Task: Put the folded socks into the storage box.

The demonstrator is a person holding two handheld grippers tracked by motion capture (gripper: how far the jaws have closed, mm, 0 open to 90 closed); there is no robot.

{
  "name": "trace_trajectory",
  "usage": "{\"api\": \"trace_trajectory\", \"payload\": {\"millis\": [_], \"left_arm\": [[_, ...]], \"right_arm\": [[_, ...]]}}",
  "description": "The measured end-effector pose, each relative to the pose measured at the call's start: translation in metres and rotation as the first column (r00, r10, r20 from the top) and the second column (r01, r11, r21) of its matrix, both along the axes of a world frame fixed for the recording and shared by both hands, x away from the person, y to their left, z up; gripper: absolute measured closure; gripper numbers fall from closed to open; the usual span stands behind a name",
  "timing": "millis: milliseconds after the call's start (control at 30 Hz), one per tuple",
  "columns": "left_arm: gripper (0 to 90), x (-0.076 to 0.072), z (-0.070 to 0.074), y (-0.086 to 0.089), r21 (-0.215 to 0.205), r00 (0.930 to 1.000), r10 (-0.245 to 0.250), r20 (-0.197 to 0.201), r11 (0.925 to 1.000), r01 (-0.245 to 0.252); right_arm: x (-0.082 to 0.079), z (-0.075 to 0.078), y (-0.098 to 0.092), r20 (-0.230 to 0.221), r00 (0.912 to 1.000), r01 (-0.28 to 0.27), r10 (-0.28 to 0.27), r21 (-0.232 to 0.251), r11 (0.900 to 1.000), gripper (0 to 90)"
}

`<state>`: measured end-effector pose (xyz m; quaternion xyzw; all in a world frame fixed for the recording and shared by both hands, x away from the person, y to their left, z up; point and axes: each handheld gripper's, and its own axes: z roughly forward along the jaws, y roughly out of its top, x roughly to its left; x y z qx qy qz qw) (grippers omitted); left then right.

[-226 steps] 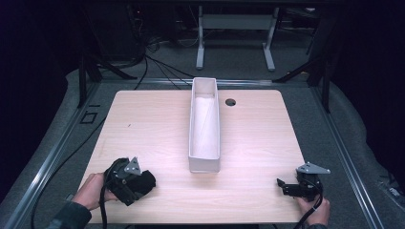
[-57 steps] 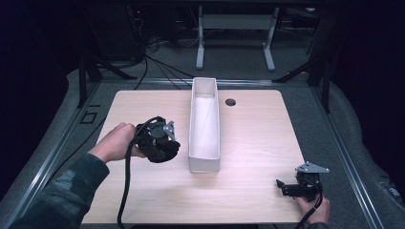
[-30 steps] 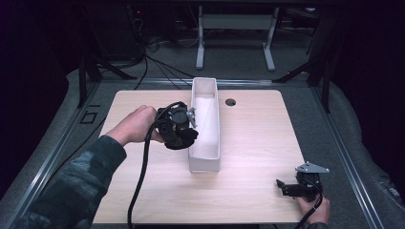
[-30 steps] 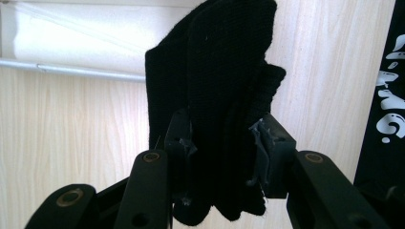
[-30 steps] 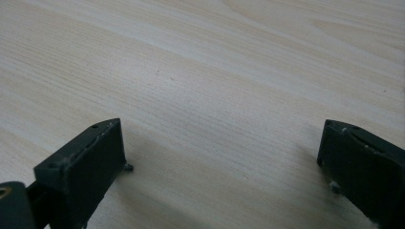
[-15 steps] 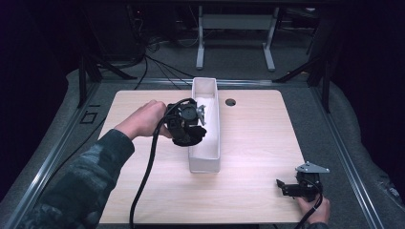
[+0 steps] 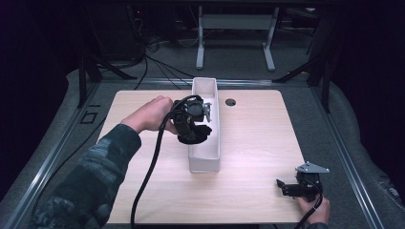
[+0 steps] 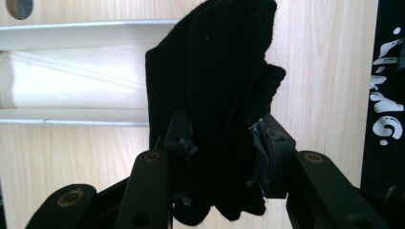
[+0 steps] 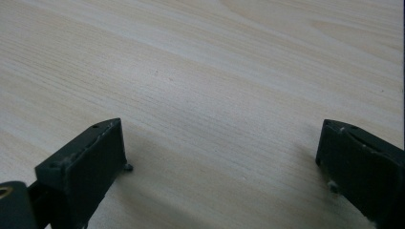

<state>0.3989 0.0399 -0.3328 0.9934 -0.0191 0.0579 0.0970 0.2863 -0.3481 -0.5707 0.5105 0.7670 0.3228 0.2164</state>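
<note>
Left tool (image 7: pixel 199 125) clamps black cloth (image 8: pixel 219 95) over white bin's (image 7: pixel 204 162) left rim.

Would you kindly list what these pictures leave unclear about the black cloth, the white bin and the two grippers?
- Black cloth: what kind of item it is; bunched up in the left gripper, and its lower end is hidden behind the jaws in the left gripper view.
- White bin: part of its floor, hidden by the gripper and cloth in the high view.
- Right gripper: in the high view, too small and dark to read; its own view shows the jaws apart.
</note>
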Motion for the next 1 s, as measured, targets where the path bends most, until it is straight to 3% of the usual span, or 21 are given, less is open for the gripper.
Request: {"api": "trace_trajectory", "payload": {"millis": [233, 600, 1000], "left_arm": [[63.9, 0.007, -0.009, -0.009, -0.016, 0.9998, -0.001, -0.019, 0.9999, 0.001], [63.9, 0.008, -0.022, -0.023, 0.012, 0.9995, -0.026, -0.015, 0.9996, 0.027], [63.8, 0.013, -0.043, -0.025, 0.016, 0.9994, -0.018, -0.030, 0.9997, 0.018]], "right_arm": [[0.000, 0.000, 0.000, 0.001, 1.0000, -0.003, 0.003, 0.005, 1.000, 2.7], [0.000, 0.000, 0.000, 0.002, 1.0000, -0.003, 0.003, 0.004, 1.000, 3.0], [0.000, 0.000, -0.001, 0.002, 1.0000, -0.001, 0.001, 0.005, 1.000, 3.3]]}}
